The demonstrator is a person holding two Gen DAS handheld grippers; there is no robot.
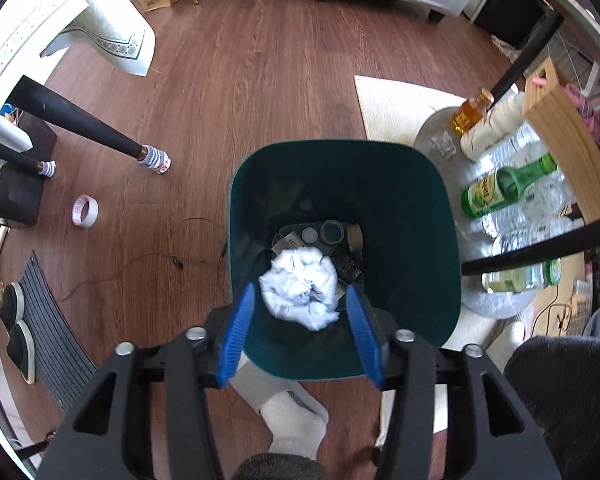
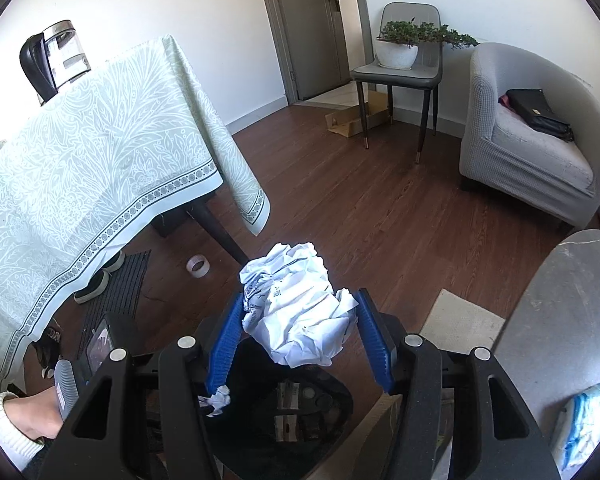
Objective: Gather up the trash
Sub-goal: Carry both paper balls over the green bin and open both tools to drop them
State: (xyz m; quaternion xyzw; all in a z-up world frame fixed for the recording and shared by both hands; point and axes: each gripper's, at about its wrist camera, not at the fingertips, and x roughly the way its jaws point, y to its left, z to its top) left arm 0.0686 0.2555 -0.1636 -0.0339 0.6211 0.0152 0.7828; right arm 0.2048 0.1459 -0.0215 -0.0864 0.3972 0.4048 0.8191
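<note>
Holding over the bin with both tools; notes from near to far.

Left tool (image 1: 300,328): blue fingers (image 1: 238,334) spread apart, nothing gripped. A paper wad (image 1: 300,292) shows between them, but it appears to be loose above or inside the green bin (image 1: 412,216), not touching either pad.

Right tool (image 2: 300,336): fingers (image 2: 374,336) closed against a larger crumpled paper ball (image 2: 296,304), one pad on each flank, ball bulging out toward 12 o'clock. A small paper scrap (image 2: 216,398) hangs at the left fingertip, 7 o'clock of the ball; whether it is stuck there I cannot tell.

Handling judgement: the paper is very light, soft, springy and not fragile. It compresses under the pads, so a grip across the widest part of the crumple is safest; loose flaps could slip free.

Containers: the bin, dark in the right wrist view, sits directly below the ball. At its bottom lie dark round lids, flat cardboard pieces and other dark debris, mostly at 12 o'clock of the wad.

Farther out: tape roll (image 1: 85,210) on the floor at 9 o'clock; green bottle (image 1: 504,188) among clear bottles at 3 o'clock.
</note>
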